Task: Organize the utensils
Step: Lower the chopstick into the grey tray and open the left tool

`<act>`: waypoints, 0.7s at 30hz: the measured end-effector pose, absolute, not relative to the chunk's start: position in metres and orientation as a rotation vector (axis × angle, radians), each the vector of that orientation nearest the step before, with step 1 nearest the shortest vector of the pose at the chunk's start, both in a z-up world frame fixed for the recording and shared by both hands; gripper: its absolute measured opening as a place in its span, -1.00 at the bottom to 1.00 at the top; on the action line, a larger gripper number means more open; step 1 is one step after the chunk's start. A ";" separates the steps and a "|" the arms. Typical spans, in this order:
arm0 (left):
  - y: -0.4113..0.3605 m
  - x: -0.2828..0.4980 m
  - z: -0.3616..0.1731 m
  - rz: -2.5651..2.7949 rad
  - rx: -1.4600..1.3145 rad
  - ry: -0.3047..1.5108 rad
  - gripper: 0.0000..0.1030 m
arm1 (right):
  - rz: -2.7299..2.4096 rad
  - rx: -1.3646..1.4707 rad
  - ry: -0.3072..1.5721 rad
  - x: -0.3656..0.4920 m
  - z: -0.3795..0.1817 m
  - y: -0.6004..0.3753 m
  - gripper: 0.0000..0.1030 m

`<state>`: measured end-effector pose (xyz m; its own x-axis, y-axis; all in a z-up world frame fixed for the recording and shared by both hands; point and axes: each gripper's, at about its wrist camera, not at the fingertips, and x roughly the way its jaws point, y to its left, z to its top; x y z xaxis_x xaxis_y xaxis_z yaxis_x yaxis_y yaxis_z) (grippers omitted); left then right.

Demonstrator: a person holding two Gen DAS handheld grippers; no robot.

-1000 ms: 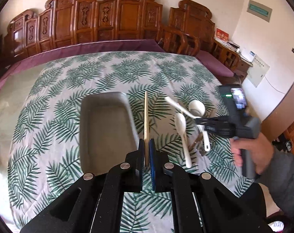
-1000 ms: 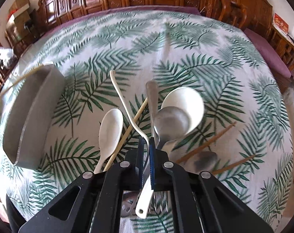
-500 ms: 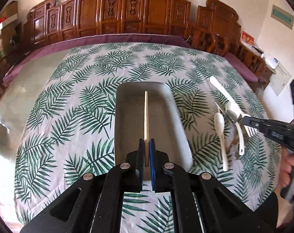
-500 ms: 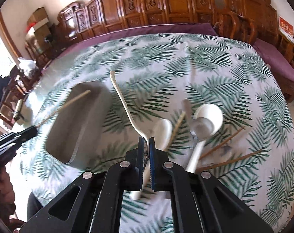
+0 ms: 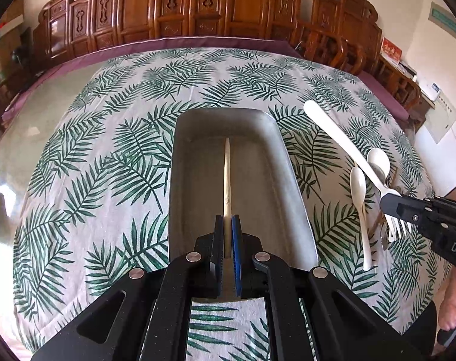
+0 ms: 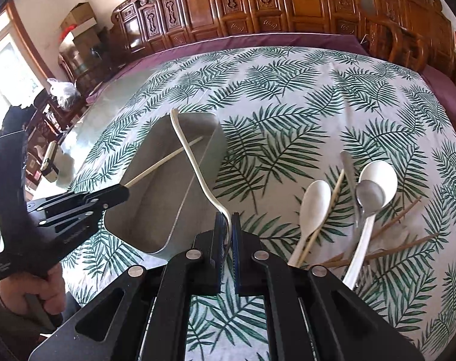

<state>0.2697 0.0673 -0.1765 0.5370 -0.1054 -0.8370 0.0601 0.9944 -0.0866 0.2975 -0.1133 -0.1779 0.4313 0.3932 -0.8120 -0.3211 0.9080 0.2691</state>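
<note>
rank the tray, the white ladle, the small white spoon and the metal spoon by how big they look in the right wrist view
1. tray, clearly largest
2. white ladle
3. small white spoon
4. metal spoon, partly hidden in the ladle's bowl, so its rank against the small spoon is unsure

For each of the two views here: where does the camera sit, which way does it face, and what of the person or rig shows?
Left wrist: on the left gripper, looking down its fingers at the light chopstick it grips above the grey tray; the right gripper and a hand show at right.
Right wrist: on the right gripper, shut on a white fork; the left gripper and a hand show at left.
Shared: tray, chopstick, fork, both grippers, the leaf-print cloth.
</note>
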 end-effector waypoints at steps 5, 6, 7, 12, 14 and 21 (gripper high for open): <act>0.075 0.267 -0.170 -0.097 -0.068 0.989 -0.69 | 0.454 0.062 1.035 0.298 -0.178 -0.100 -0.88; 0.078 0.266 -0.167 -0.094 -0.071 0.981 -0.64 | 0.454 0.060 1.035 0.299 -0.178 -0.098 -0.88; 0.081 0.264 -0.164 -0.090 -0.074 0.973 -0.61 | 0.457 0.062 1.036 0.300 -0.179 -0.095 -0.88; 0.097 0.252 -0.145 -0.076 -0.078 0.934 -0.50 | 0.469 0.079 1.044 0.304 -0.182 -0.079 -0.88; 0.103 0.247 -0.138 -0.065 -0.070 0.919 -0.44 | 0.476 0.092 1.054 0.306 -0.185 -0.071 -0.88; 0.127 0.234 -0.122 -0.040 -0.076 0.886 -0.35 | 0.476 0.141 1.102 0.320 -0.200 -0.045 -0.88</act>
<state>0.2339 0.1269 -0.1216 0.6320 -0.0661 -0.7721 0.0030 0.9966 -0.0828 0.3198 -0.0453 -0.2000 0.3629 0.4370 -0.8230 -0.2998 0.8910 0.3409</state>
